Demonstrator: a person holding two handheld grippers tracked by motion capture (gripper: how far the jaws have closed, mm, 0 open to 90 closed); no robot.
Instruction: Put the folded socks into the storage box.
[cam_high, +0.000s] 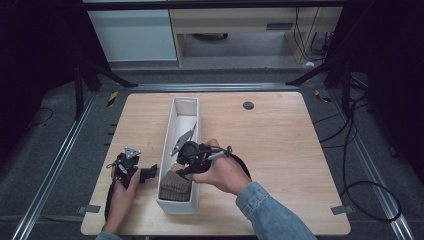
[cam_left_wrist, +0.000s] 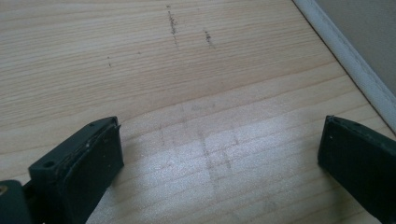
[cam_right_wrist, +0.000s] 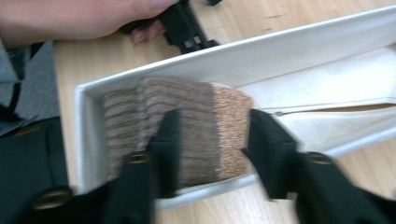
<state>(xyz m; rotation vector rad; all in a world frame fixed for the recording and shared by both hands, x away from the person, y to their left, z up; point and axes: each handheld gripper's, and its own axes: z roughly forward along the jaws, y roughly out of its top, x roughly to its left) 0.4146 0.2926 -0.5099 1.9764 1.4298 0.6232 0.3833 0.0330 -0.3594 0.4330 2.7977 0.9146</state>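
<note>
Wooden table (cam_high: 280, 150): folded brown cloth (cam_high: 176, 186) could be snagged from white bin (cam_high: 186, 107) by part-open, empty right gripper (cam_right_wrist: 212, 140).

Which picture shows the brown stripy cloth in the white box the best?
The right gripper view: the brown ribbed cloth sits close up, with its stripes and a lighter speckled end visible, lying at one end of the white box. The high view shows it small and partly hidden. The left gripper view looks at the wooden table instead.
</note>
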